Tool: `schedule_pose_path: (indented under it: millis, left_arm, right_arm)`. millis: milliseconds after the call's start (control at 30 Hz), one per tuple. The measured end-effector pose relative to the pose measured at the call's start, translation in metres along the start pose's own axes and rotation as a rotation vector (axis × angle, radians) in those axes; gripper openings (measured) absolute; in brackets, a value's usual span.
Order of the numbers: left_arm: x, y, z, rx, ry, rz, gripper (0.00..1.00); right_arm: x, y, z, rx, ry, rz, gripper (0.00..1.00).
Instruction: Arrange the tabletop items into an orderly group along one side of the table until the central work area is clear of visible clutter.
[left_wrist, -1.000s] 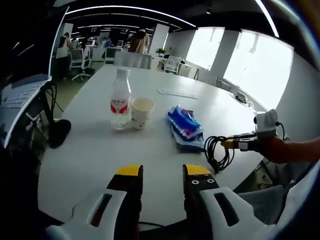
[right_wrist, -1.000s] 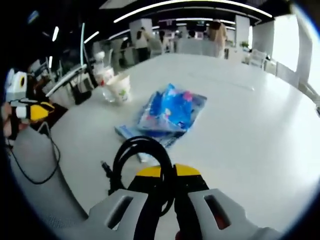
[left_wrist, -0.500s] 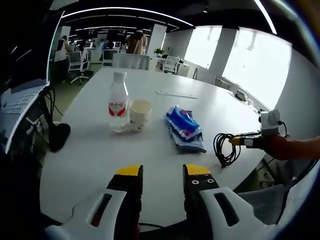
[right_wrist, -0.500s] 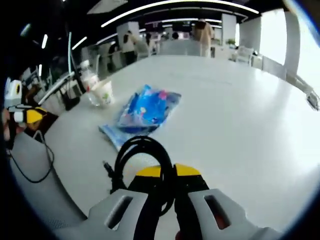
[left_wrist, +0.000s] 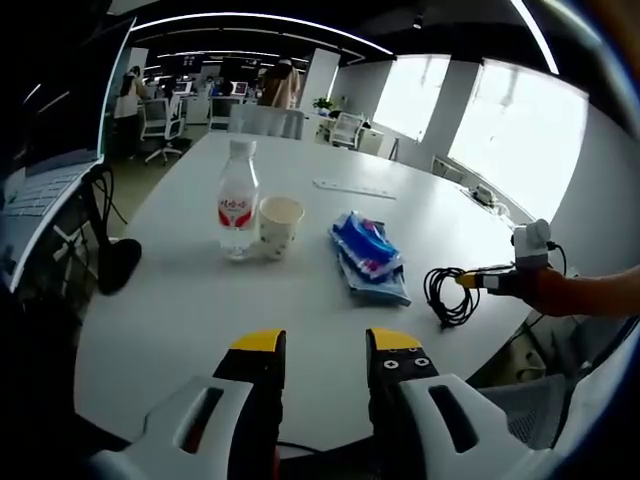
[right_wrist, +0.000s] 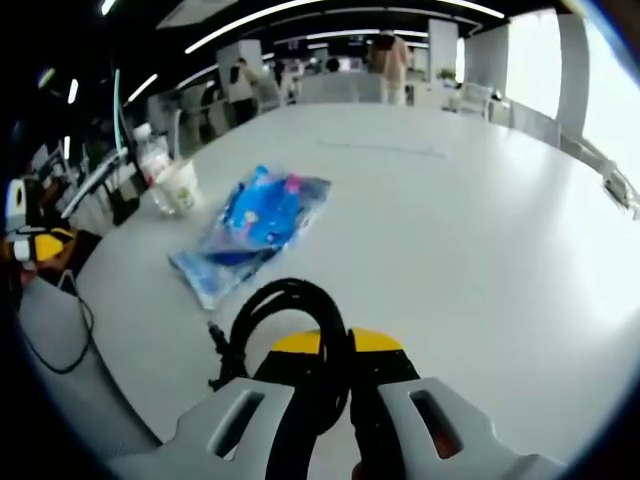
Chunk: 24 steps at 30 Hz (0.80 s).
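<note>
The right gripper (right_wrist: 335, 345), clenched on the coiled cable (right_wrist: 285, 320), now carries it nearer the blue packet (right_wrist: 250, 225) at centre-left; grouping progresses. The left gripper (left_wrist: 320, 345) stays released, low centre.

Colours on the white tabletop (left_wrist: 180, 300)
Clear bottle (left_wrist: 239, 199) with red label, cream paper cup (left_wrist: 280, 225), blue patterned packet (left_wrist: 368, 258), black cable (right_wrist: 285, 325), yellow-tipped right gripper (right_wrist: 336, 345).

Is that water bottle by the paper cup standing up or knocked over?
Upright. In the left gripper view the water bottle stands on its base on the white table, capped end up, beside the paper cup.
</note>
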<state>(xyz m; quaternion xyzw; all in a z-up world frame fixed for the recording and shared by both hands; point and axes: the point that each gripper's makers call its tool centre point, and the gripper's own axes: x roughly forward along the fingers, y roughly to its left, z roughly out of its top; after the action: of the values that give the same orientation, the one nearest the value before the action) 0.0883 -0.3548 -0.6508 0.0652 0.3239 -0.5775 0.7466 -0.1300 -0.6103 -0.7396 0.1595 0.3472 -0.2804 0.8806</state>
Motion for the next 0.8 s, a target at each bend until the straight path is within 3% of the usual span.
schedule_pose_path:
  millis: [267,800]
  left_arm:
    - [-0.003,0.004,-0.001,-0.021,-0.005,0.019,0.30]
    - [-0.006,0.006,-0.002,-0.050,-0.019,0.040,0.30]
  right_arm:
    - [0.009,-0.002,0.006,-0.006,0.011,0.009,0.06]
    - [0.021,-0.004,0.000,-0.023,0.060,0.025,0.08]
